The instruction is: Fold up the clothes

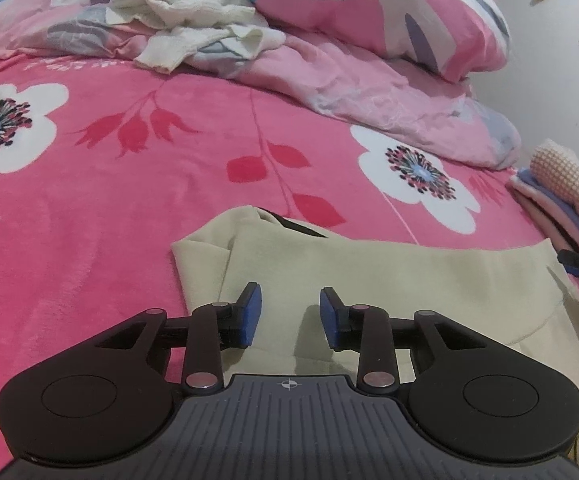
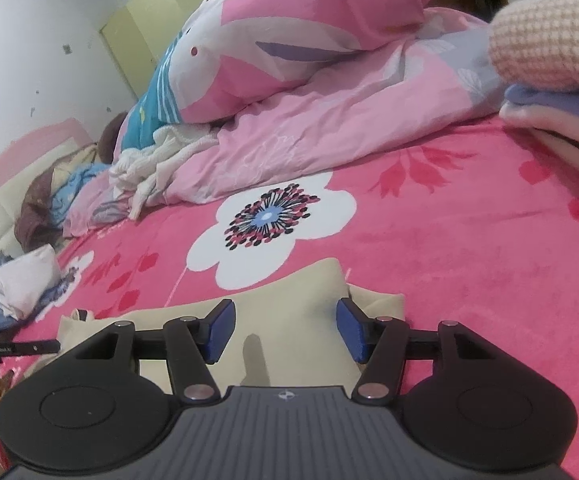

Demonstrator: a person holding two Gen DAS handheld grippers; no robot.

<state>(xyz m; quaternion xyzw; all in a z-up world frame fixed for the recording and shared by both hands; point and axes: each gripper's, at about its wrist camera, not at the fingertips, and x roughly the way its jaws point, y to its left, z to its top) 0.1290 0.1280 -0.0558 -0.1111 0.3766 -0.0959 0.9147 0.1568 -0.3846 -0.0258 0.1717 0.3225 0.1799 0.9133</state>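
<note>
Left hand-held gripper (image 1: 289, 316): jaws spread wide, nothing between the pads, held low over the near part of the cream garment
Right hand-held gripper (image 2: 285, 328): jaws likewise wide and empty, over the same garment's right end
Cream garment (image 1: 369, 276): lies on the bed just ahead of both grippers, partly folded by the look of it, with one flap turned in at its left corner and a dark neck opening at its far edge; the outline is compact but not yet a tidy rectangle
Progress, as a judgement: this piece looks mid-fold, with more to turn over; whether the open jaws mean a fold just let go or a grasp about to come, the pictures do not settle
Folded stack (image 1: 569, 192): a pink waffle-knit piece on top of lilac and pale pink layers, at the bed's right edge; this part of the work lies done
Pink floral blanket (image 1: 129, 184): covers the bed and gives a broad flat area beyond the garment, nothing in the way there
White folded piece (image 2: 29, 280): at the bed's left side, on some blue cloth
White crumpled garment (image 1: 185, 20): heaped unfolded on the rumpled quilt, well apart from the grippers; it seems left to do
Pink quilt (image 1: 369, 80): bunched across the far side, narrowing the room for laying things out
Pillow (image 1: 389, 8): piled on the quilt at the far end
</note>
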